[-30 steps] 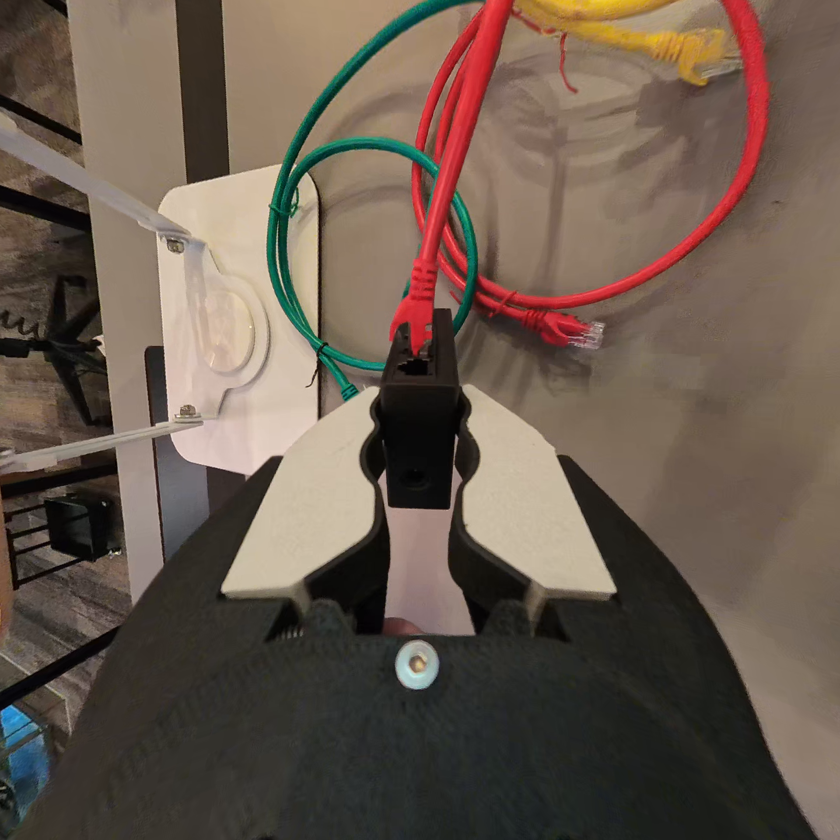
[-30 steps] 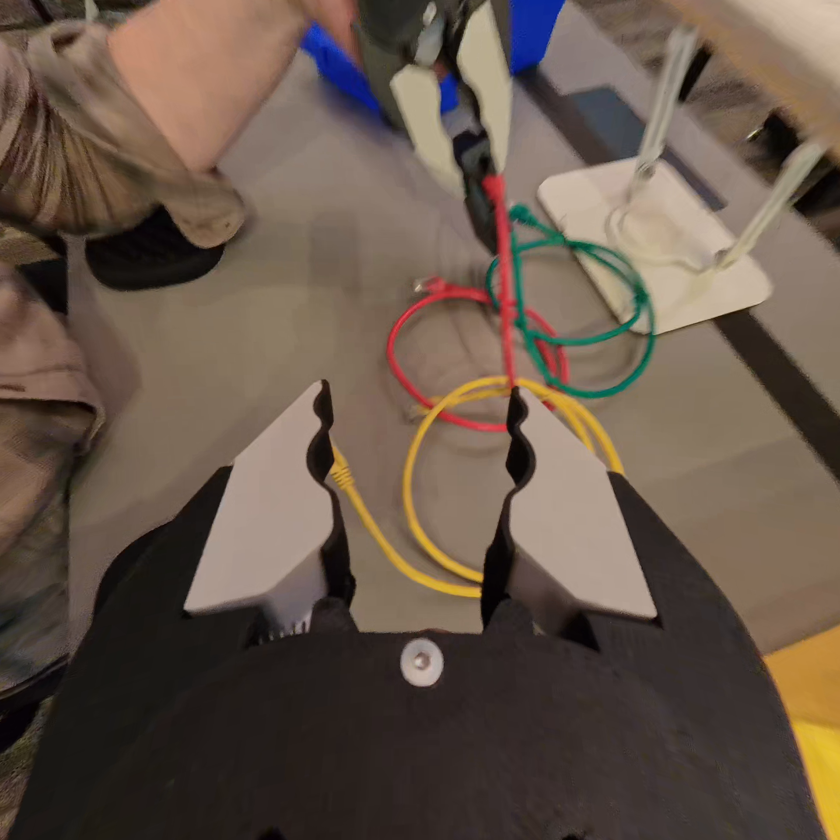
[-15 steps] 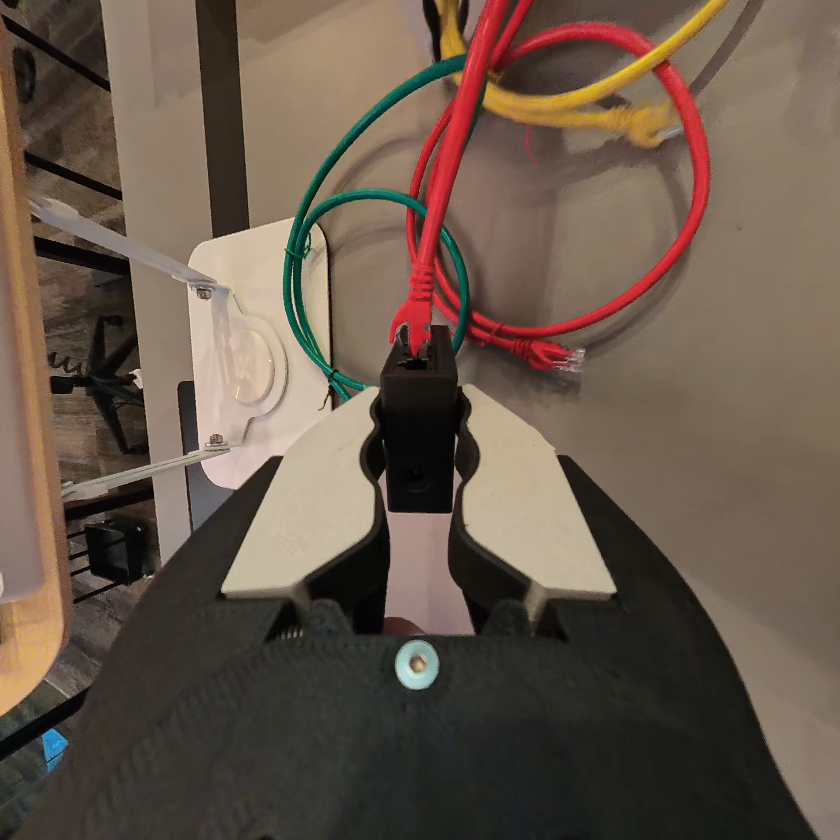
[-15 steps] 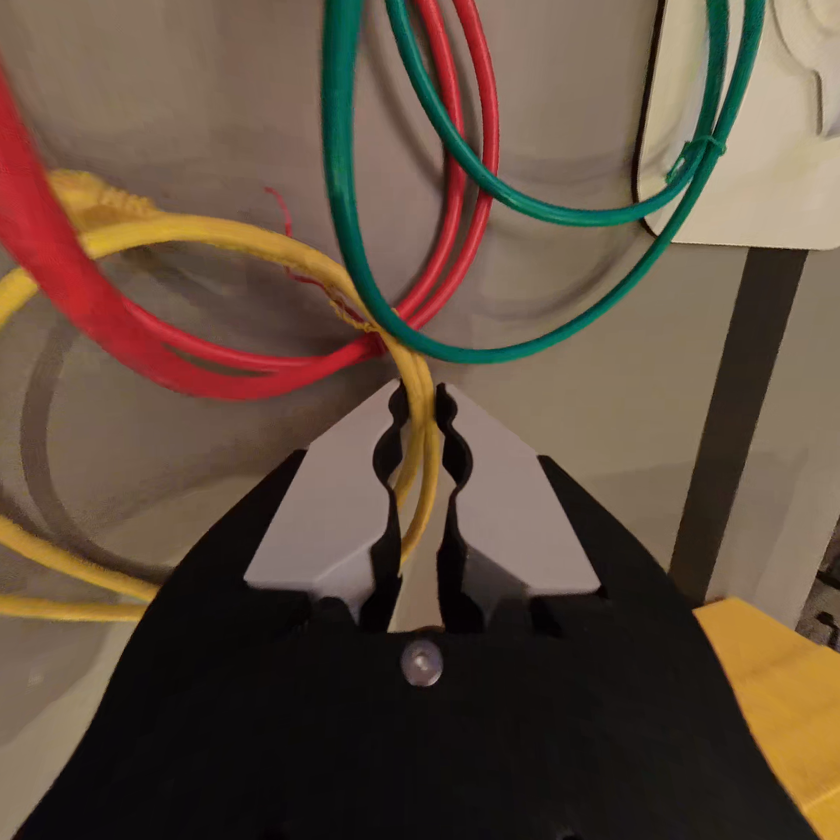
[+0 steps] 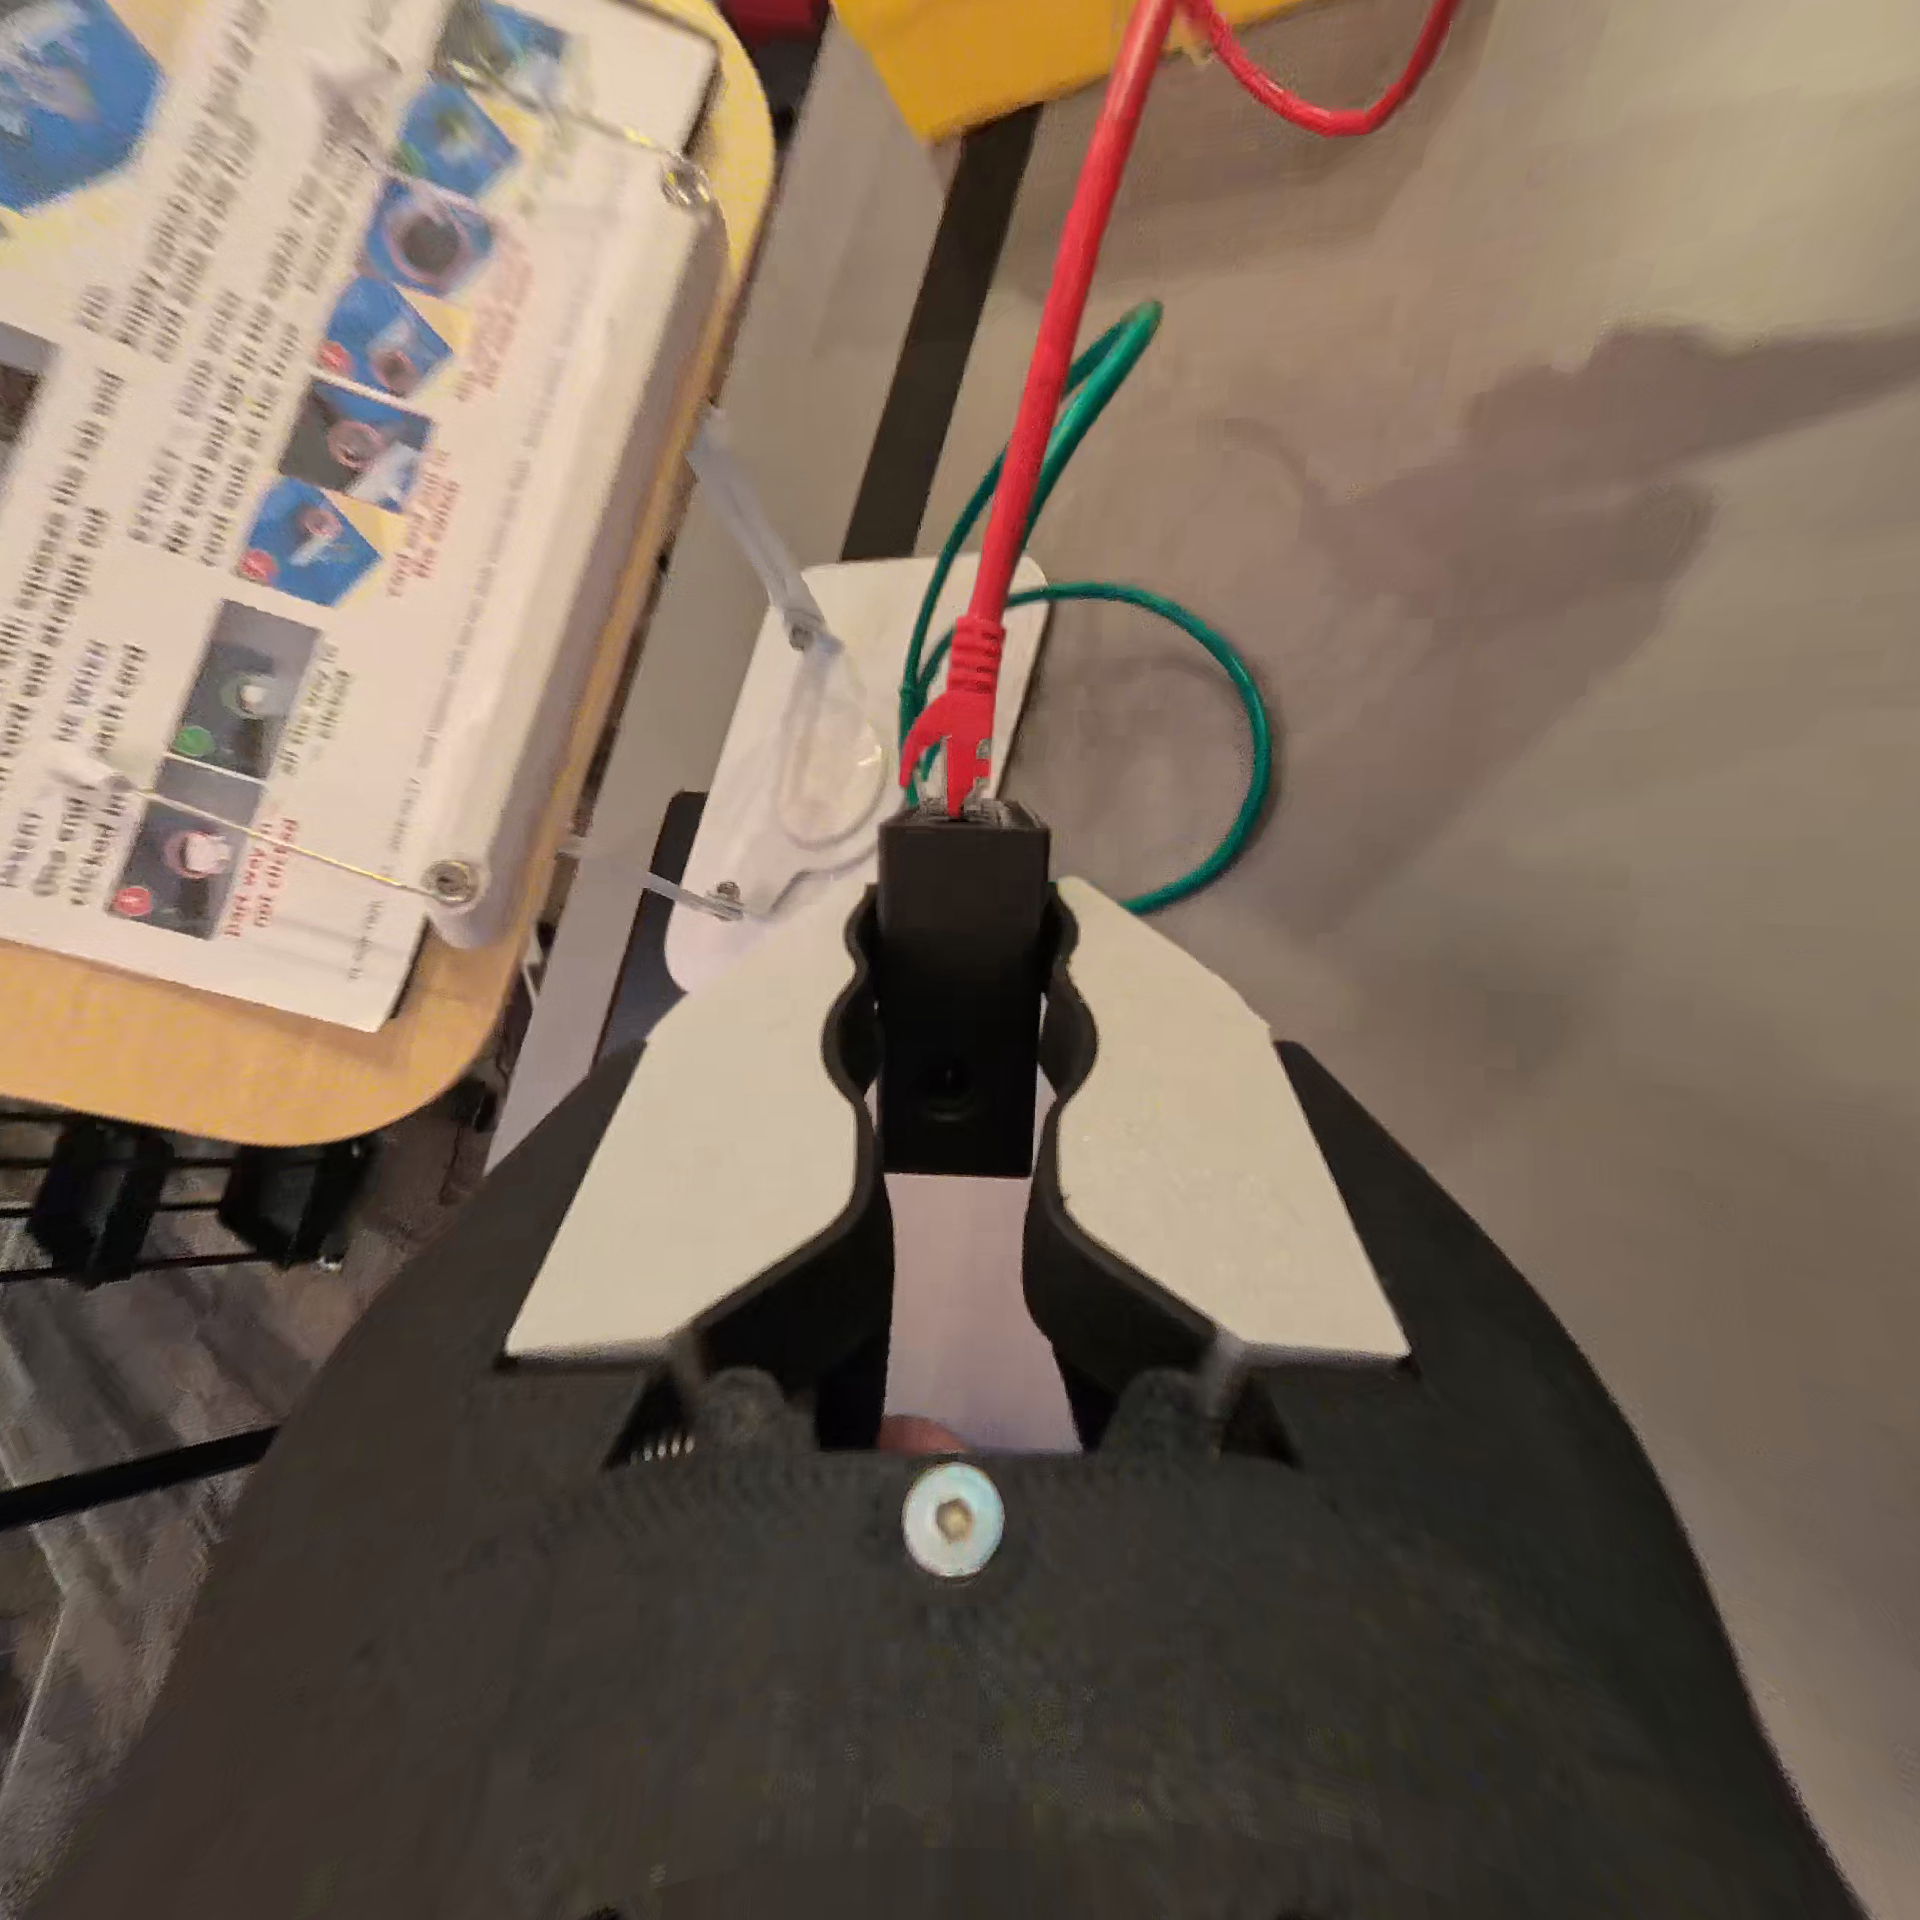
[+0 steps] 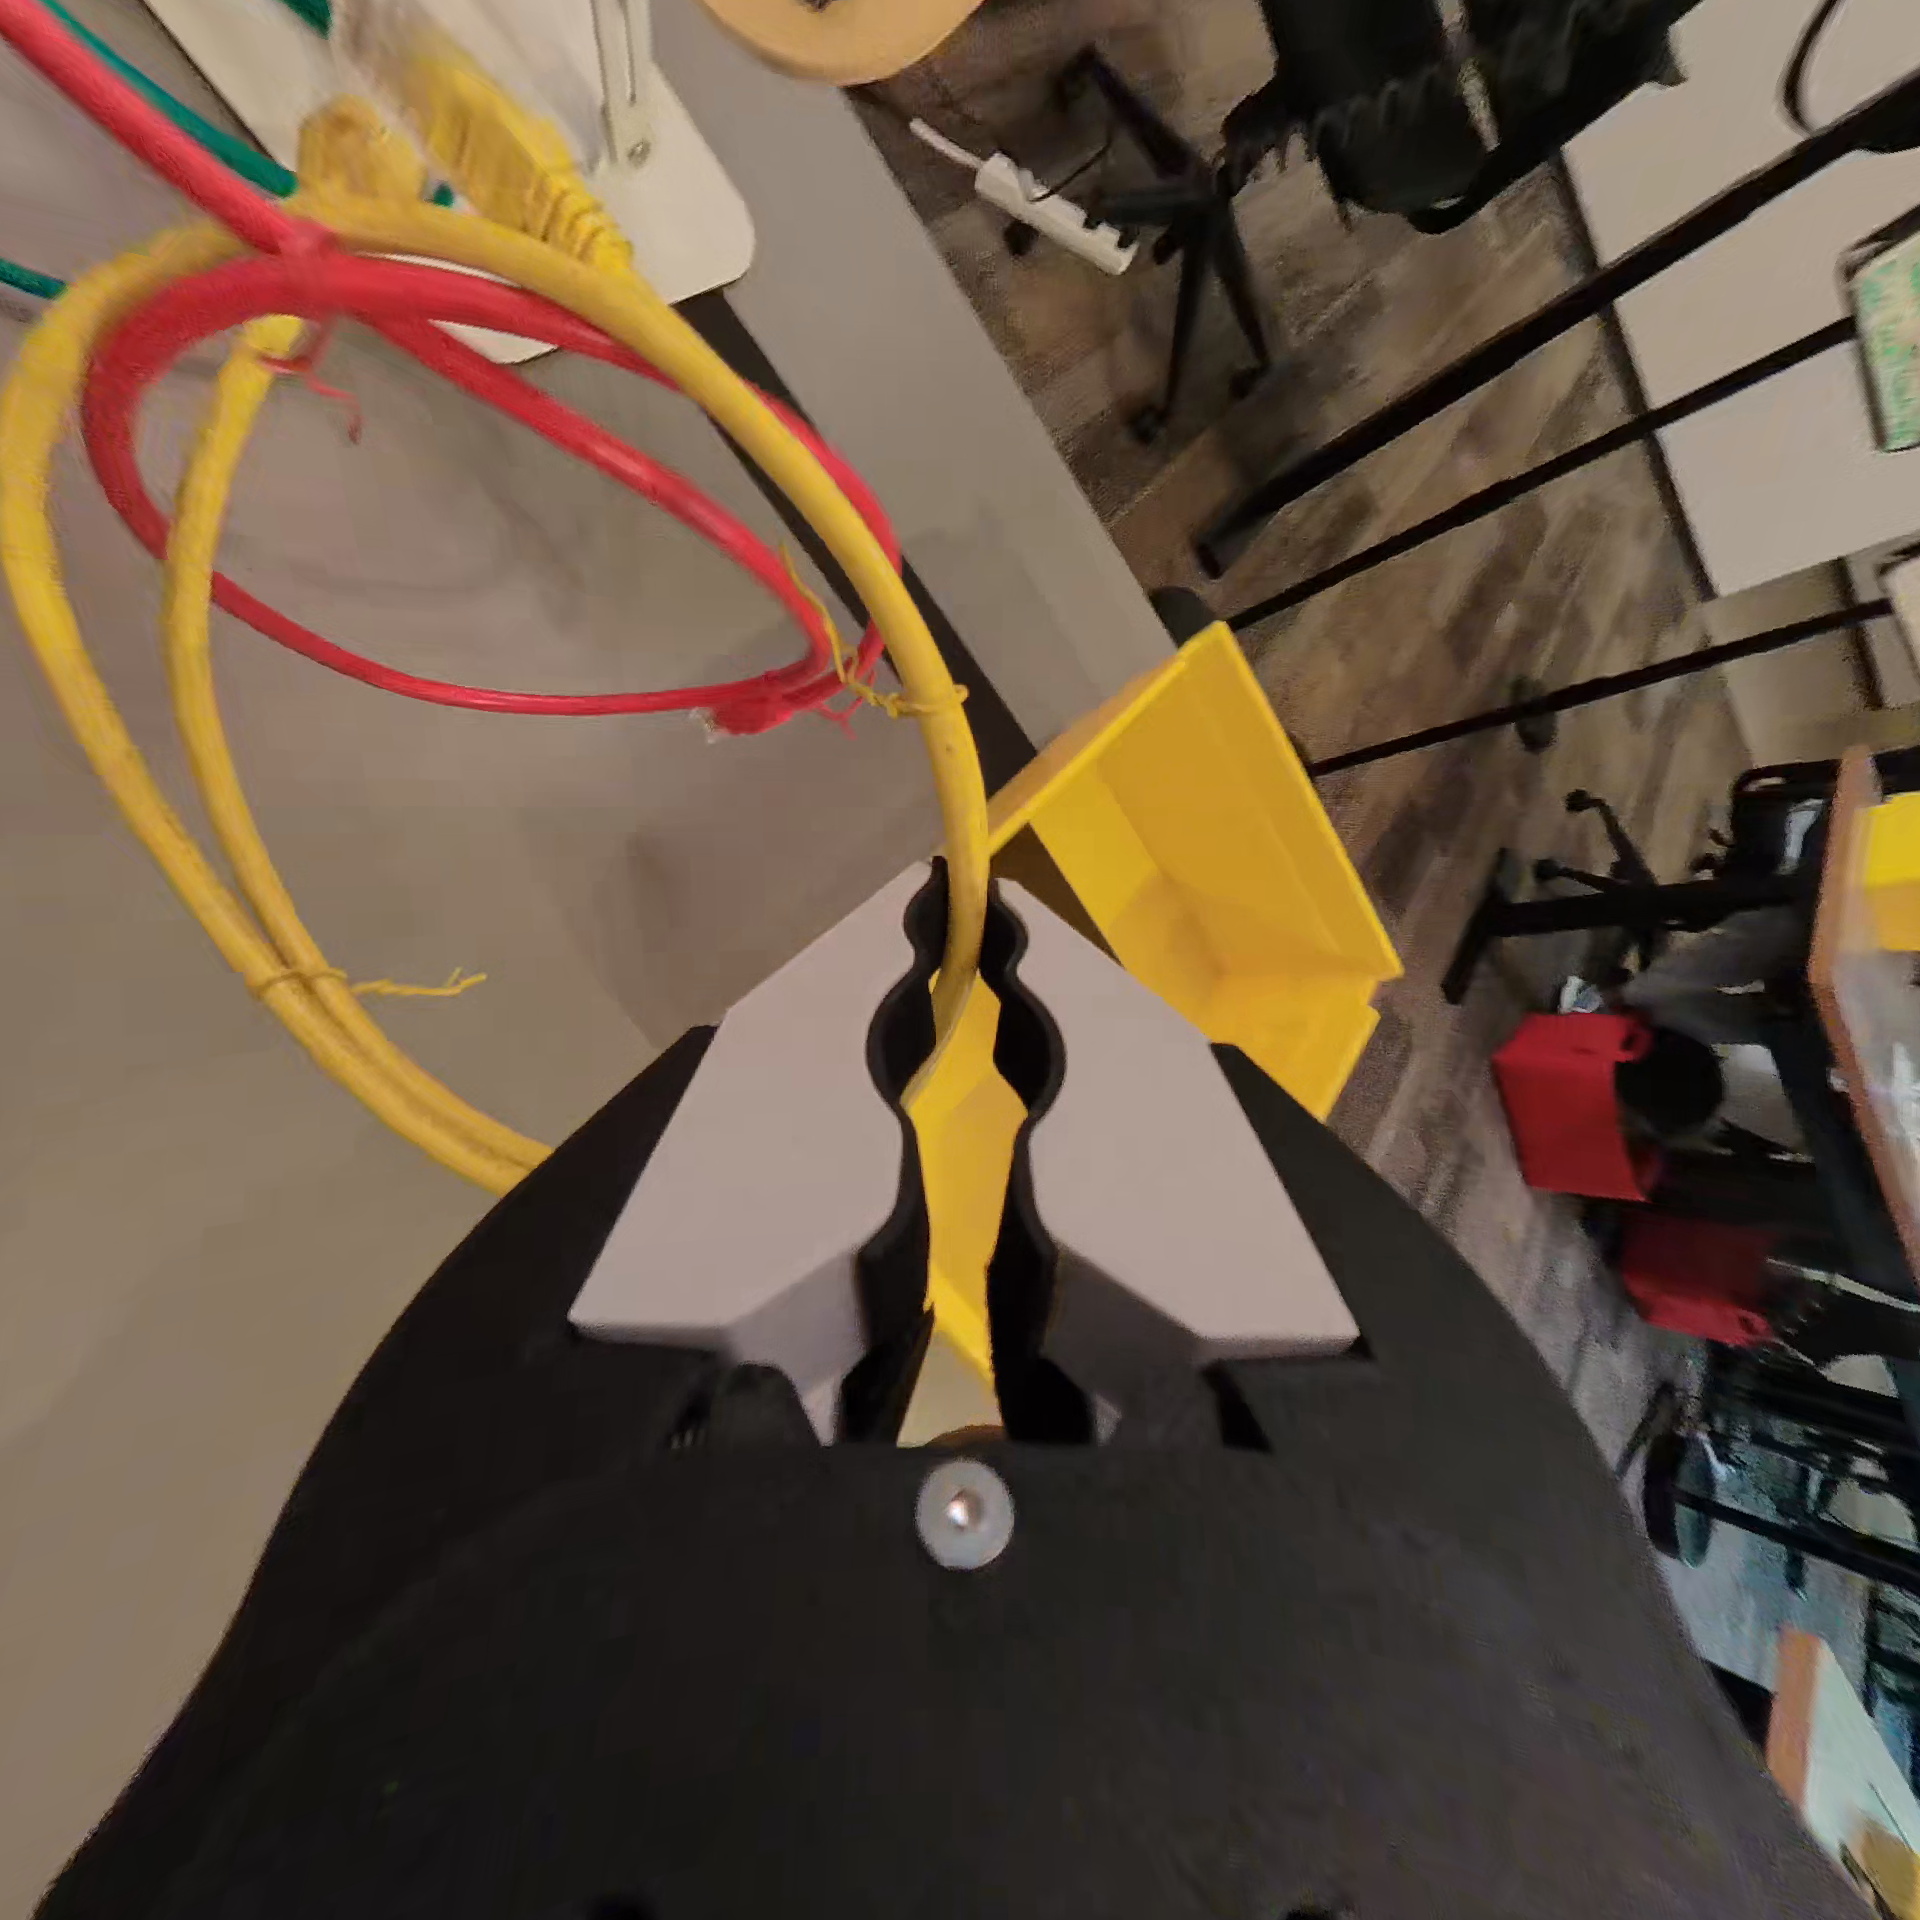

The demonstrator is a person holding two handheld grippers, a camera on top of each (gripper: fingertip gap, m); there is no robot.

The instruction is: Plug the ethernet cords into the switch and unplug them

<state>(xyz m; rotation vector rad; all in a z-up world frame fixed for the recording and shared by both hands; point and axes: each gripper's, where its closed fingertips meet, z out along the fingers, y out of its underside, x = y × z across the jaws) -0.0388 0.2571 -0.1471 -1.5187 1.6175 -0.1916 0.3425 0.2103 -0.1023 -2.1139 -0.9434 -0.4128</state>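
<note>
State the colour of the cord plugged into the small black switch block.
Red cord, plugged into the black switch block; left wrist view.

- We see the black switch (image 5: 961,997) clamped upright, the red cord (image 5: 1049,395) plugged into its top, running toward 12 o'clock.
- We see the yellow cord (image 6: 623,312) pinched, looping toward 10 o'clock.
- The green cord (image 5: 1236,727) lies coiled at 1 o'clock.

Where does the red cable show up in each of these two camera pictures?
Left wrist view: the red cable runs down the upper middle, its plug in the black switch held by the left gripper.
Right wrist view: the red cable loops at upper left, tangled with the yellow cable pinched in the right gripper.
Shared landmark: the yellow bin, top centre in the left view.
</note>
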